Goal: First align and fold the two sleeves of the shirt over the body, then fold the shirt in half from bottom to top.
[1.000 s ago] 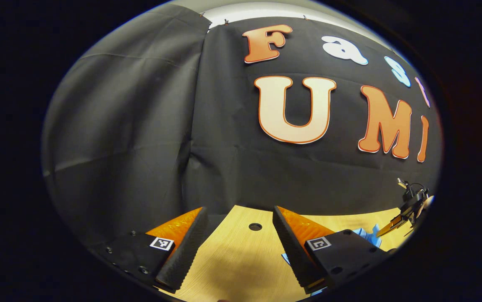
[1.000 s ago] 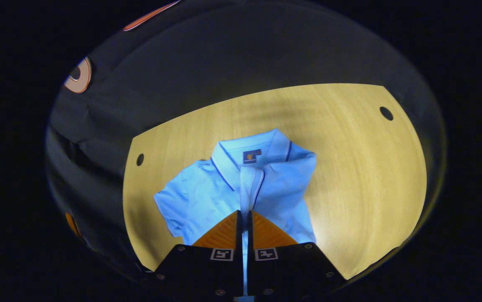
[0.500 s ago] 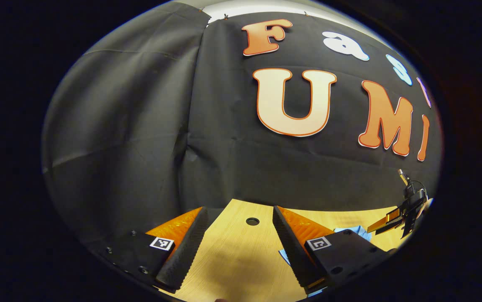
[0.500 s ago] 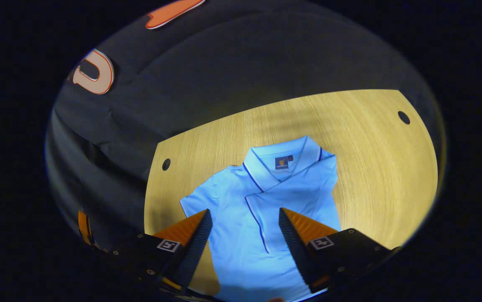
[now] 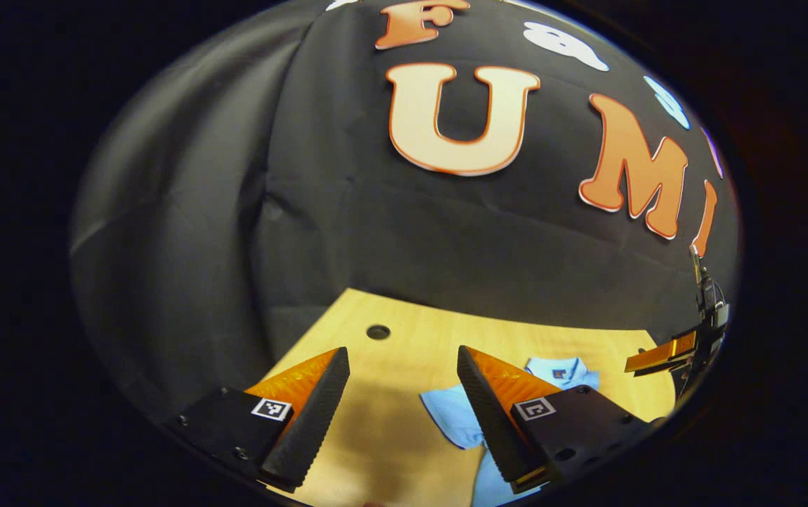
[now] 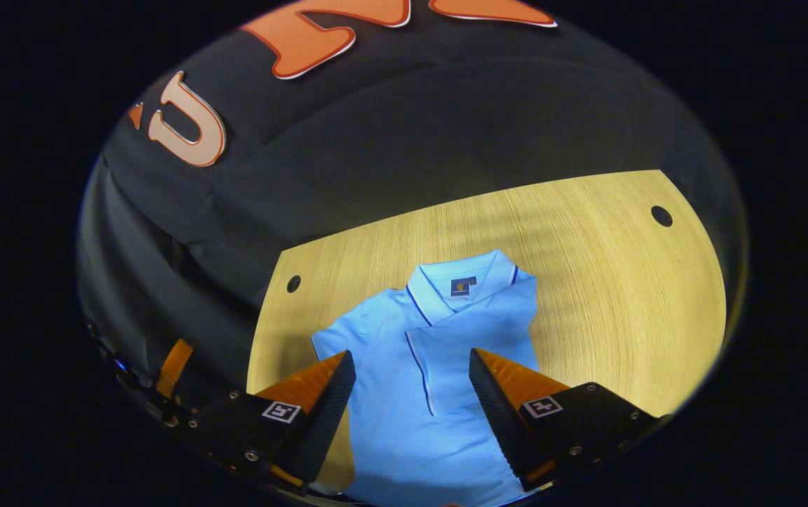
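Observation:
A light blue polo shirt (image 6: pixel 404 394) lies collar-away on the wooden table (image 6: pixel 608 296). Its right side is folded over the body, with the placket running at a slant. The left sleeve (image 6: pixel 337 341) still lies spread flat. My right gripper (image 6: pixel 411 355) hovers open above the shirt's middle, holding nothing. In the left gripper view my left gripper (image 5: pixel 402 350) is open over bare table, with the shirt (image 5: pixel 450 415) just to the right of its fingers. The right gripper (image 5: pixel 650 358) shows at the far right edge of that view, and the left gripper (image 6: pixel 173 362) at the lower left edge of the right gripper view.
The table has a round hole near each back corner (image 6: pixel 293 284) (image 6: pixel 661 215), one also seen as a hole (image 5: pixel 378 332) ahead of my left gripper. Black cloth walls close in the back and left. Bare wood surrounds the shirt on the right.
My right gripper went from shut on the shirt's fabric to open, let the folded right side fall on the body, and drew back. The left gripper tipped down toward the table.

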`<move>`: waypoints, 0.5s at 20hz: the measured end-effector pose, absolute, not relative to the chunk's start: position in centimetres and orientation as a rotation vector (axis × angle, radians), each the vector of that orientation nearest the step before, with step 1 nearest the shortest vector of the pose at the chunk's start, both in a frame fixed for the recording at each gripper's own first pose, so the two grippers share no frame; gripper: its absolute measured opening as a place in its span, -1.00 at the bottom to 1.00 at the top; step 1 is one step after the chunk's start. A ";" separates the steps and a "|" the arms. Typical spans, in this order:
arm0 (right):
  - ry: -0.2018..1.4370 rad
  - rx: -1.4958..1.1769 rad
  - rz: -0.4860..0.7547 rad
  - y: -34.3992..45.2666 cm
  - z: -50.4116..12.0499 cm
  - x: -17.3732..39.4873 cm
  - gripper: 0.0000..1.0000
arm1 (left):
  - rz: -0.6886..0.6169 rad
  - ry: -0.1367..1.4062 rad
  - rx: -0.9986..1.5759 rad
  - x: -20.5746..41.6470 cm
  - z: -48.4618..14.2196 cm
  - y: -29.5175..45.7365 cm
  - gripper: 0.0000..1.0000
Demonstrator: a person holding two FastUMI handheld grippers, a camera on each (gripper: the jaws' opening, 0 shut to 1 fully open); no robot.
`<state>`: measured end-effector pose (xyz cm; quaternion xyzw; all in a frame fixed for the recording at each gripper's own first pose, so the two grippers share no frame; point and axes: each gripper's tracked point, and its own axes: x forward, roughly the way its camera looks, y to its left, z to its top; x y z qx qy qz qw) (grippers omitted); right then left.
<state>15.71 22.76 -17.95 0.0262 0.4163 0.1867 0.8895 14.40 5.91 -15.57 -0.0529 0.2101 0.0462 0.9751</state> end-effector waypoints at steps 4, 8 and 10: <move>0.859 0.101 0.384 20.5 -18.0 15.5 0.96 | 0.041 0.564 -0.134 16.0 -18.7 2.7 1.00; 0.914 0.167 0.389 18.0 -19.4 14.2 0.97 | 0.021 0.689 -0.190 18.3 -21.5 0.5 0.99; 0.921 0.181 0.386 16.7 -19.8 14.0 0.97 | 0.010 0.755 -0.215 19.3 -23.1 -0.5 0.99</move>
